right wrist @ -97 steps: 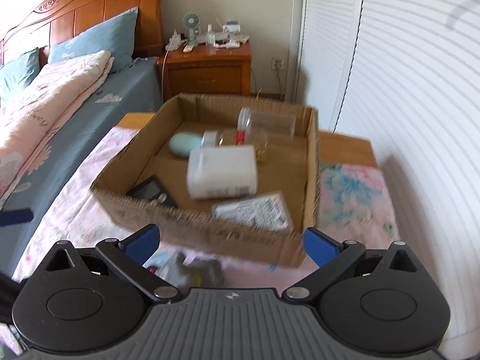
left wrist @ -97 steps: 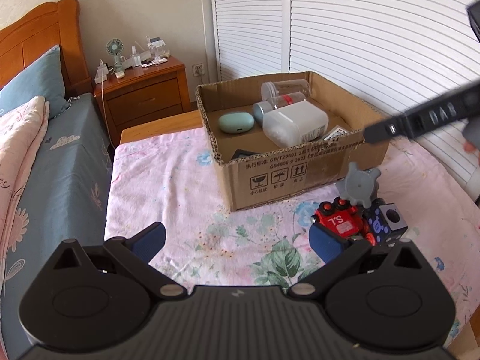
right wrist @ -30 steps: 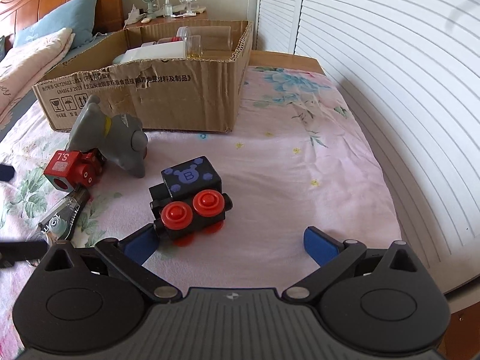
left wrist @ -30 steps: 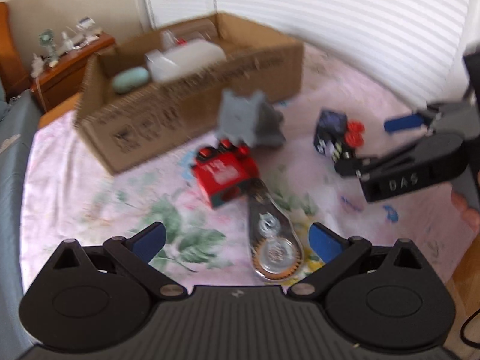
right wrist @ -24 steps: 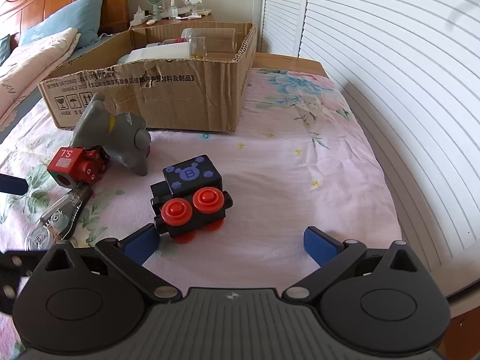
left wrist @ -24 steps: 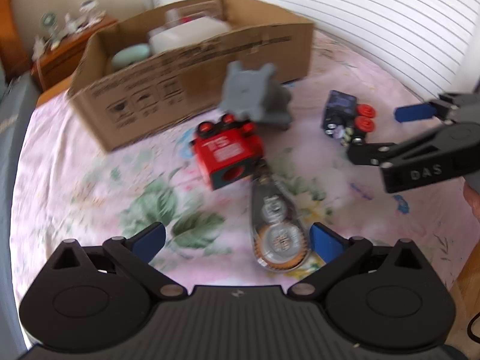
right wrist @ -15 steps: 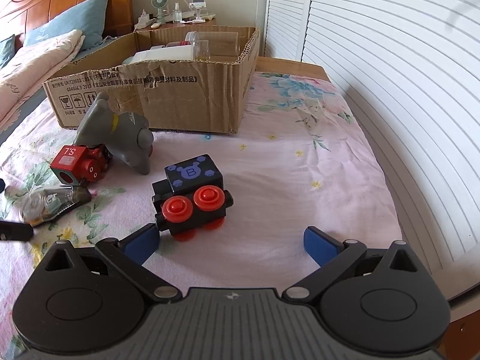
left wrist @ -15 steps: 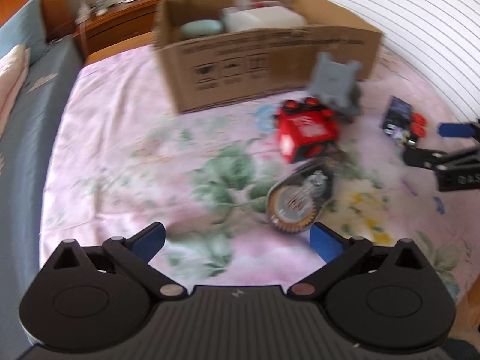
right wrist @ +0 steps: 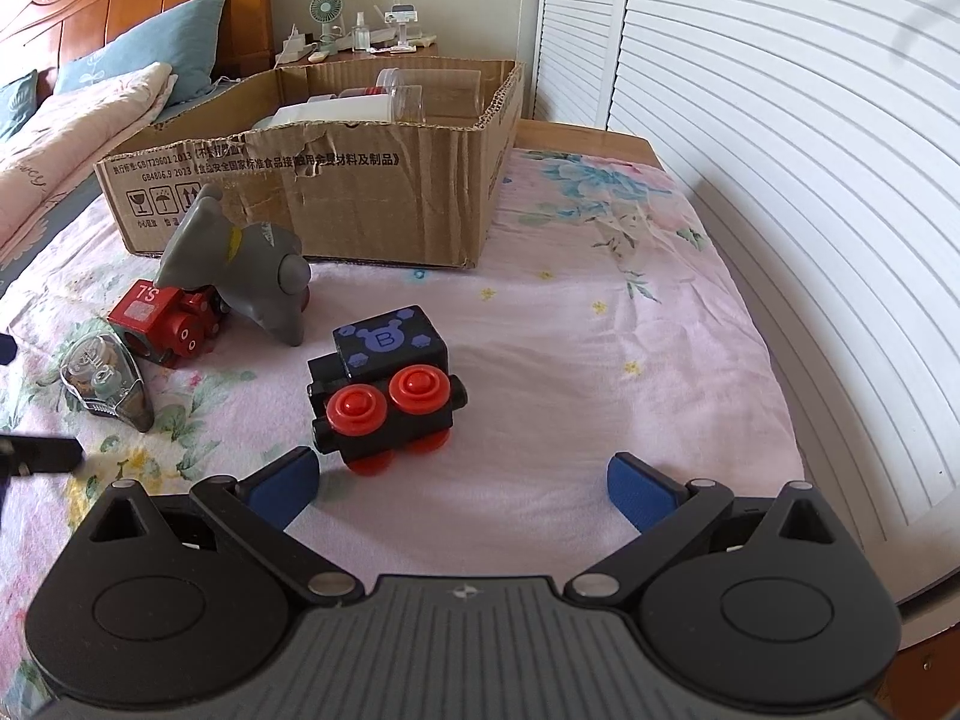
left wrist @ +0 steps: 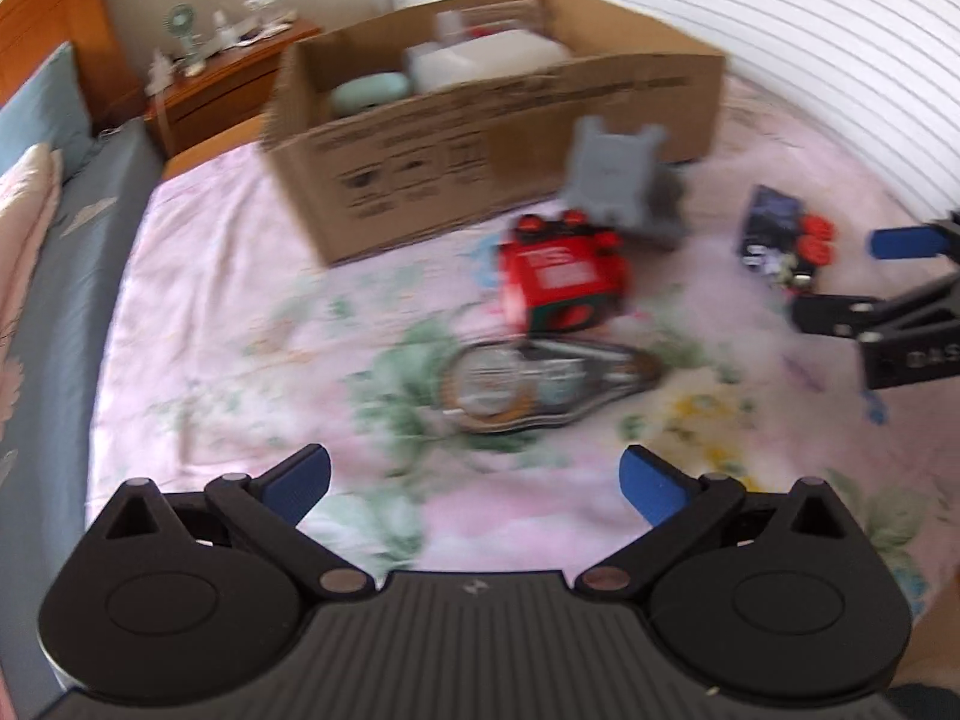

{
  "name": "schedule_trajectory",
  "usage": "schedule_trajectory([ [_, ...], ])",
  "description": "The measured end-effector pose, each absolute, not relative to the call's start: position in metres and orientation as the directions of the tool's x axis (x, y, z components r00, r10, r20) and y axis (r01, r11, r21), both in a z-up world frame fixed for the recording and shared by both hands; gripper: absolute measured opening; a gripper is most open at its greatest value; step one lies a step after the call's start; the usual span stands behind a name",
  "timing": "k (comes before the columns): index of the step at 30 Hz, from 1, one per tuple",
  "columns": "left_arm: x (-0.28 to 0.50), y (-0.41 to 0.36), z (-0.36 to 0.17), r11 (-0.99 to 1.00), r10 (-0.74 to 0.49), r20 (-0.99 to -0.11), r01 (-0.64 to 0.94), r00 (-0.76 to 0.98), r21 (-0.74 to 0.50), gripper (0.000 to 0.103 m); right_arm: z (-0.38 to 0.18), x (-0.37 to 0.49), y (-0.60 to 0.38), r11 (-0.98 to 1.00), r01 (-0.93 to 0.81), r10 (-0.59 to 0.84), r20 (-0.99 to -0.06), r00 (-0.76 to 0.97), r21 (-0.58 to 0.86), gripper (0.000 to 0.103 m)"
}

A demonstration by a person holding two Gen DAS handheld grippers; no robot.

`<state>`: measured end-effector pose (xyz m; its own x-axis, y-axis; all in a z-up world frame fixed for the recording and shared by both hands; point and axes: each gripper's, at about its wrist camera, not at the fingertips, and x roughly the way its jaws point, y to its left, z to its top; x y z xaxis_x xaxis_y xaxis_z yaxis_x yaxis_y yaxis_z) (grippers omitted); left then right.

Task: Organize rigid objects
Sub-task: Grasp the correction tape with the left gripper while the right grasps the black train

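Observation:
Loose toys lie on the flowered cloth in front of a cardboard box [right wrist: 384, 204]: a black block car with red wheels [right wrist: 384, 381], a red block car [right wrist: 165, 318], a grey elephant toy [right wrist: 246, 264] and a clear correction-tape dispenser [right wrist: 108, 381]. My right gripper [right wrist: 462, 483] is open and empty, just short of the black car. My left gripper [left wrist: 474, 480] is open and empty, just short of the dispenser [left wrist: 540, 378]. The left wrist view is blurred; it shows the red car [left wrist: 564, 288], elephant [left wrist: 624, 180], black car [left wrist: 780, 240] and box [left wrist: 480, 120].
The box holds a white container [right wrist: 336, 111], clear jars [right wrist: 414, 96] and a mint case [left wrist: 372, 90]. A bed with pillows [right wrist: 90, 108] lies left, a nightstand [left wrist: 228, 78] behind, white louvred doors [right wrist: 780, 120] right. The table edge runs close on the right.
My left gripper has swung left and pulled back; the dispenser now lies crosswise ahead of it. My right gripper has held nearly still by the black car. The dispenser has turned on the cloth.

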<state>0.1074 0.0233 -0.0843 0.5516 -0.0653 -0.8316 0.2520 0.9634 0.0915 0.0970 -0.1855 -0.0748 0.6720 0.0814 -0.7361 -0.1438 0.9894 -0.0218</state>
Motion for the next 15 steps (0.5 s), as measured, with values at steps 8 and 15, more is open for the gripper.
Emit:
schedule_trajectory([
  [8, 0.1169, 0.0189, -0.0911, 0.980, -0.129, -0.823, 0.199, 0.553, -0.021, 0.102, -0.0752, 0.0950, -0.1870, 0.987, -0.158, 0.092, -0.731, 0.676, -0.021, 0.103],
  [15, 0.1170, 0.0157, -0.0919, 0.974, -0.152, -0.796, 0.227, 0.586, -0.019, 0.102, -0.0753, 0.0930, -0.1874, 0.986, -0.167, 0.099, -0.727, 0.679, -0.021, 0.103],
])
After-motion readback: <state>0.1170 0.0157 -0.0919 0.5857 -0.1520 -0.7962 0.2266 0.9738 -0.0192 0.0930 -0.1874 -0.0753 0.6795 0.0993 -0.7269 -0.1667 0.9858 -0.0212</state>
